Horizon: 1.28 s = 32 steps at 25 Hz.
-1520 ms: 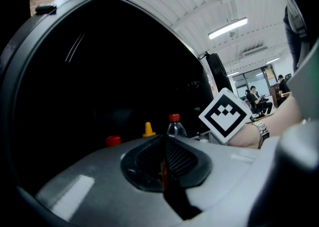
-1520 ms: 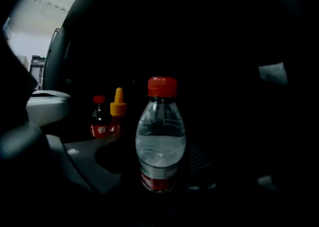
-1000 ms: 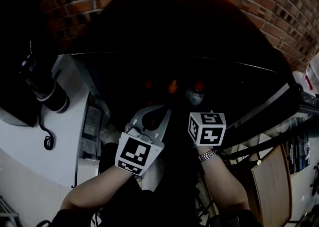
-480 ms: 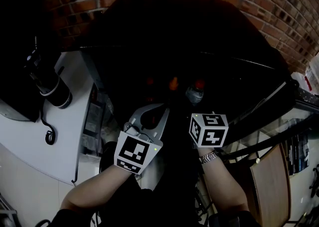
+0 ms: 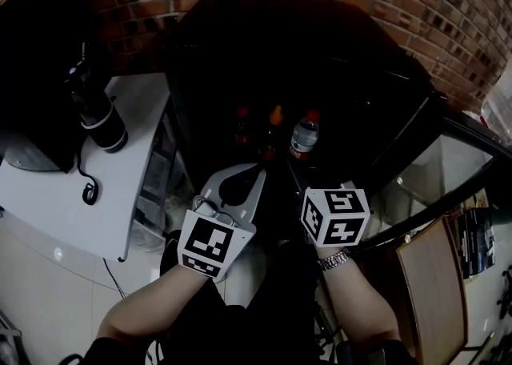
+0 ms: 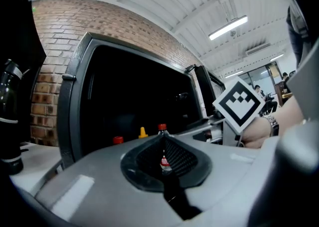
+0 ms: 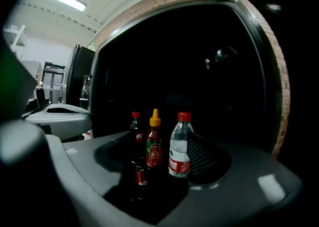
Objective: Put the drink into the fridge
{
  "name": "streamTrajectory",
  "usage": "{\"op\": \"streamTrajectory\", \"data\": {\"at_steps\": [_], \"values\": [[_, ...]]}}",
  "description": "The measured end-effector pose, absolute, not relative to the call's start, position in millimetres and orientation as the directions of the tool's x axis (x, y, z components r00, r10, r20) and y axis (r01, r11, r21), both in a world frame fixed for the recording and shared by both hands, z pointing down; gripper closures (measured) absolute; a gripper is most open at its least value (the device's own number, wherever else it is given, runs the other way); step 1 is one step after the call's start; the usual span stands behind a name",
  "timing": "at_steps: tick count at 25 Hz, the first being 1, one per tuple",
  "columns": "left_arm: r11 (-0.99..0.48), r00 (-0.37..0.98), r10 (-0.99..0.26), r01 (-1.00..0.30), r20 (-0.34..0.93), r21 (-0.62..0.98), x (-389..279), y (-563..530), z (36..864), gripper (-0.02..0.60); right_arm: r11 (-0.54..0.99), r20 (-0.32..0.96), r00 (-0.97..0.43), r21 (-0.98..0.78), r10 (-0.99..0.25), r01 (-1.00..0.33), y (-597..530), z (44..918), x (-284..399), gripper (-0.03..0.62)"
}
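Pressed together at the tips, the jaws of the left gripper (image 6: pixel 162 142) are seen with only a hairline slit between the pads, and nothing is gripped. The jaws of the right gripper (image 7: pixel 158 169) are spread wide, and nothing is clamped there either.

Three bottles are framed in that open gap: a dark bottle (image 7: pixel 135 131) with a red cap, a sauce bottle (image 7: pixel 154 144) with an orange spout, and a clear water bottle (image 7: pixel 179 146) with a red cap and red label. All three are stood upright, side by side, inside the dark fridge (image 7: pixel 259 47), whose glass door (image 5: pixel 436 167) is swung open to the right. The water bottle is taken to be the drink, though the dark bottle could equally be meant. Either way the drink is judged to be already inside.

The water bottle lies ahead of the right jaws, a little right of their centre line, with its long axis vertical, and the right gripper is judged the nearer. A withdrawal is therefore best made straight back, so that the bottle is not knocked by the right-hand pad.

Whether pad and bottle touch cannot be settled. In the head view the right jaws are hidden behind the marker cube (image 5: pixel 336 215), and the bottle is shown beyond it. Through the left slit only the water bottle's cap and label are glimpsed, with the other two caps showing over the jaw.
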<state>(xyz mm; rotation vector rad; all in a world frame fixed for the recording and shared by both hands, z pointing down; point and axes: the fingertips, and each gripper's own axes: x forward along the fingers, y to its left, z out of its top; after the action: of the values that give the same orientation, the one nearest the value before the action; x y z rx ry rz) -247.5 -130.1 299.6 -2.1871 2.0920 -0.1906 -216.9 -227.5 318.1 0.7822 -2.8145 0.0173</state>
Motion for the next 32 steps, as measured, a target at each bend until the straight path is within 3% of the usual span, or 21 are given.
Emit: {"op": "streamTrajectory", "data": {"at_steps": [4, 19, 26, 32], "values": [[-0.017, 0.018, -1.0, -0.987, -0.005, -0.159, -230, -96, 297, 0.577, 0.874, 0.191, -0.854, 0.059, -0.484, -0.482, -187, 311, -200, 0.278], [0.039, -0.026, -0.997, -0.982, -0.074, -0.185, -131, 46, 275, 0.577, 0.908, 0.068, -0.907, 0.091, -0.416, -0.41, -19, 276, -106, 0.472], [0.029, -0.012, -0.996, -0.982, -0.091, -0.188, -88, 95, 270, 0.577, 0.907, 0.018, -0.91, 0.102, -0.413, -0.41, 42, 265, -58, 0.594], [0.005, 0.015, -0.995, -0.98, -0.097, -0.198, -52, 125, 268, 0.577, 0.915, 0.002, -0.92, 0.108, -0.391, -0.388, 84, 263, -28, 0.594]]}}
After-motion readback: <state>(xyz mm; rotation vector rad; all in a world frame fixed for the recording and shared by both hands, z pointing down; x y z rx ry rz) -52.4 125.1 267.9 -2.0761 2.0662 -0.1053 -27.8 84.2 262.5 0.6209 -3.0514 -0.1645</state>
